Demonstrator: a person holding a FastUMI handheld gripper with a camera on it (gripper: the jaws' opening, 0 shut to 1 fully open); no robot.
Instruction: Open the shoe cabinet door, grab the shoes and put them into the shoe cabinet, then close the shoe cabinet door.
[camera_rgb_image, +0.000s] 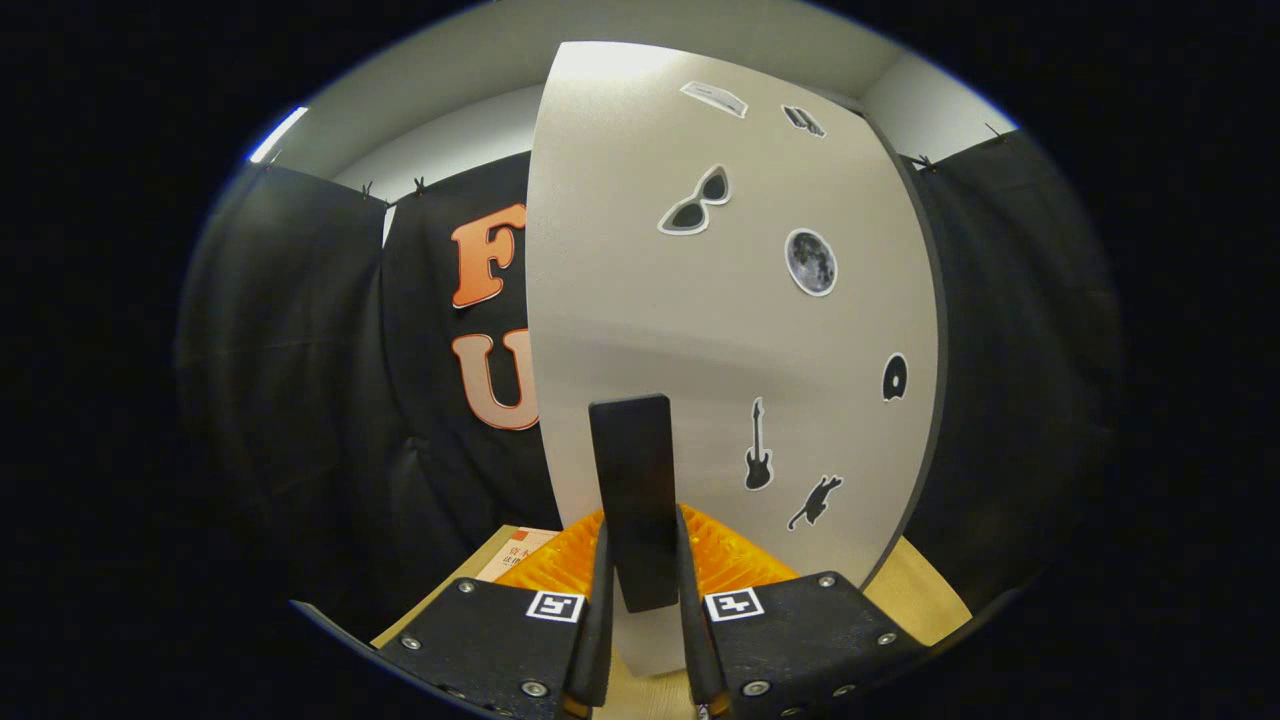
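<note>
The shoe cabinet door is a pale grey panel with several black-and-white stickers, standing upright just ahead of my fingers. Its dark edge shows along the right side, and black cloth lies beyond it on both sides. A black bar handle sticks out from the door's lower part. My gripper is shut on that handle, one finger pressing on each side of it. The handle's lower end sits deep between the fingers.
A pale wooden surface runs under the door on both sides. A piece of printed card or paper lies on it just left of the fingers. The booth's black cloth wall hangs behind.
</note>
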